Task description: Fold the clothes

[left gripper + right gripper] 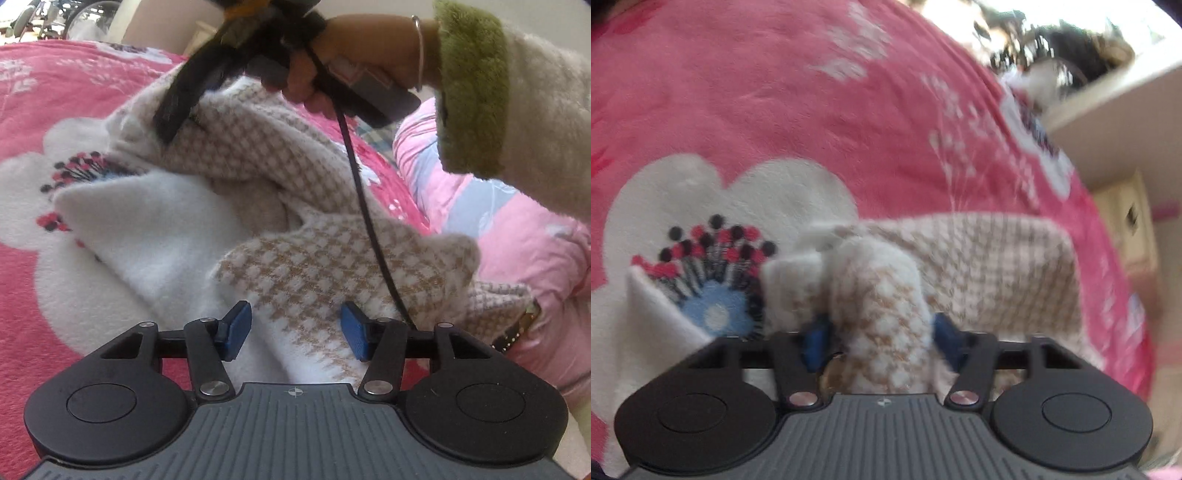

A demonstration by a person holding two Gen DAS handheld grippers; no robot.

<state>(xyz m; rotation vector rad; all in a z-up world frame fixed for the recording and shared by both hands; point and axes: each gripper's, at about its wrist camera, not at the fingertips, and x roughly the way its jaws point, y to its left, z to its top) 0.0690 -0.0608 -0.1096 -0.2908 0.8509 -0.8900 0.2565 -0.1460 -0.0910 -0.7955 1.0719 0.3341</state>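
A pink blanket [122,92] printed with big white flowers covers the bed and fills most of both views. On it lies the garment [258,177], a cream knit with a tan houndstooth pattern and a plain white fleecy inside, crumpled in loose folds near the middle of the blanket, partly over one of the white flowers. At the right of the left wrist view a person's arm reaches in, in a fluffy white sleeve [535,122] with a green cuff [471,85] and a thin bangle at the wrist; that right hand [332,55] holds the handle of the right gripper [881,336], from which a black cable [364,206] curves down across the garment. In the right wrist view, which is blurred, a bunched fold of the houndstooth knit sits between the blue pads, and the jaws are closed on it from both sides. The left gripper [295,332] hovers over the near part of the garment with its jaws partly apart, the blue pads [238,328] clear of the cloth and gripping nothing.
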